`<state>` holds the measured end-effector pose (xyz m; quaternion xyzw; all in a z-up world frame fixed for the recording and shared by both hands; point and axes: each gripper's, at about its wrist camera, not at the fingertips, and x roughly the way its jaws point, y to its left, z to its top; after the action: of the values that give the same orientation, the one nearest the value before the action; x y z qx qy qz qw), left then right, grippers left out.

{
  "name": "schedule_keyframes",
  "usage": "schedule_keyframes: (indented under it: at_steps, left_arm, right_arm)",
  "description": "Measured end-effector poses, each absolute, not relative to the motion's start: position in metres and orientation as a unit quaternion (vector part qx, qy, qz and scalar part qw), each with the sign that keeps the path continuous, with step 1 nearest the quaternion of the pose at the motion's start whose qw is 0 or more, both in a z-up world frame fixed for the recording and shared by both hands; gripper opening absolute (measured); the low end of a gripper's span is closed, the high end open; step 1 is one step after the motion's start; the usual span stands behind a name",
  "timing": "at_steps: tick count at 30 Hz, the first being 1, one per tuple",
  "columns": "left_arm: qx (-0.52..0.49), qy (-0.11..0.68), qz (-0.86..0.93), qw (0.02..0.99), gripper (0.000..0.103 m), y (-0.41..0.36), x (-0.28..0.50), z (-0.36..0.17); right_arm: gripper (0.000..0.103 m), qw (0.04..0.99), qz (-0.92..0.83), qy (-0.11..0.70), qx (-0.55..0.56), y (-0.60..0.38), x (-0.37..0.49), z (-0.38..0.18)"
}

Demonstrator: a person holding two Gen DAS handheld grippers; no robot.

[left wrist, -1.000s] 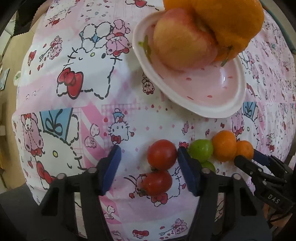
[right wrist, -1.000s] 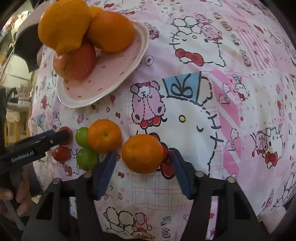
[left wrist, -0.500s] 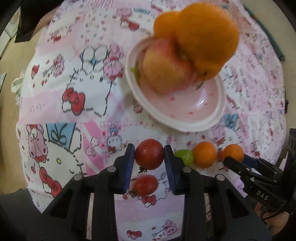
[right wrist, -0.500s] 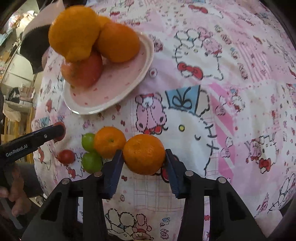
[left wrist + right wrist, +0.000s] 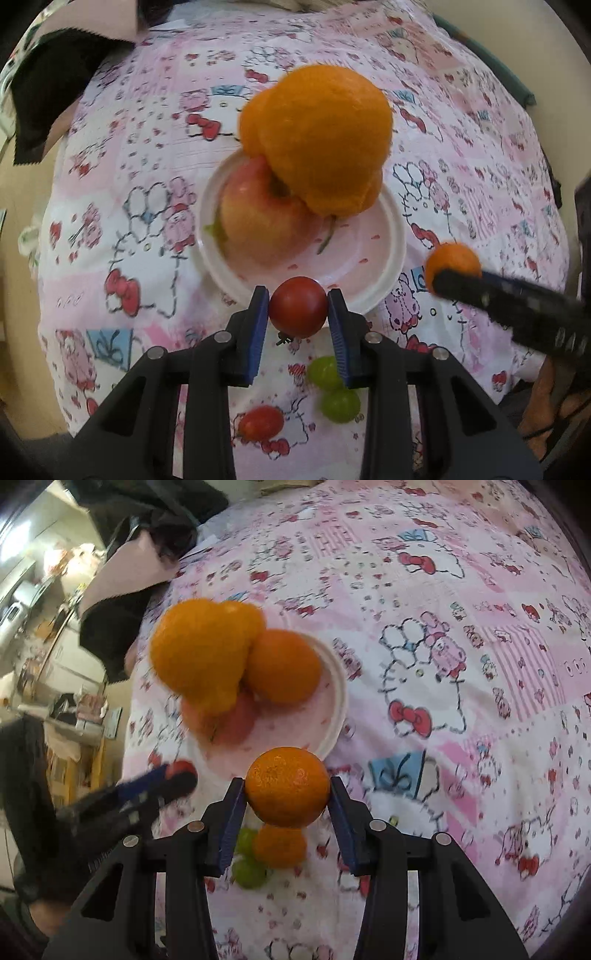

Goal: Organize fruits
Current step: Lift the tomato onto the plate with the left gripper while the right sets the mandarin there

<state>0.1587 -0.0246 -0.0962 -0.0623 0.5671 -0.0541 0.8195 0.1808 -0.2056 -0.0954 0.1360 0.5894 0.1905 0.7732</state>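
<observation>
My left gripper (image 5: 298,314) is shut on a red tomato (image 5: 297,307), lifted above the cloth near the front rim of the pink plate (image 5: 384,273). The plate holds an apple (image 5: 258,221) and large oranges (image 5: 325,147). My right gripper (image 5: 287,794) is shut on a small orange (image 5: 287,786), raised near the plate's (image 5: 336,701) front edge. In the left wrist view that right gripper (image 5: 439,280) shows at right with its orange (image 5: 452,258). A second tomato (image 5: 260,422), two green fruits (image 5: 340,402) and another small orange (image 5: 279,845) lie on the cloth.
The round table wears a pink cartoon-print cloth (image 5: 129,206). Dark and pink fabric (image 5: 48,81) lies at its far left edge. A person's hand (image 5: 48,912) holds the left gripper (image 5: 147,790). Cluttered shelves (image 5: 37,627) stand beyond the table at left.
Both grippers shut on their fruit, the left on the tomato and the right on the small orange, then rose off the cloth and moved toward the plate.
</observation>
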Motion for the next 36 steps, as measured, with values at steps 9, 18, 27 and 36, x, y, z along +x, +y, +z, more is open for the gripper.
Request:
schedule_keyframes:
  at_steps: [9,18,27,36]
  left_arm:
    - [-0.033,0.580,-0.029,0.813,0.028,-0.031,0.173,-0.115]
    - [-0.029,0.581,-0.029,0.813,0.029,-0.030,0.177,-0.129]
    - [-0.021,0.582,-0.034,0.812,0.030,-0.035,0.176,-0.130]
    - [-0.014,0.575,-0.037,0.817,0.064,-0.040,0.173,-0.123]
  right_arm:
    - [0.047,0.755,0.202,0.609,0.136,-0.186,0.208,-0.122]
    - [0.047,0.731,0.202,0.634,0.151,-0.172,0.216,-0.142]
    - [0.049,0.727,0.204,0.636,0.159,-0.171,0.215,-0.143]
    - [0.049,0.731,0.208,0.627,0.170,-0.175,0.213,-0.135]
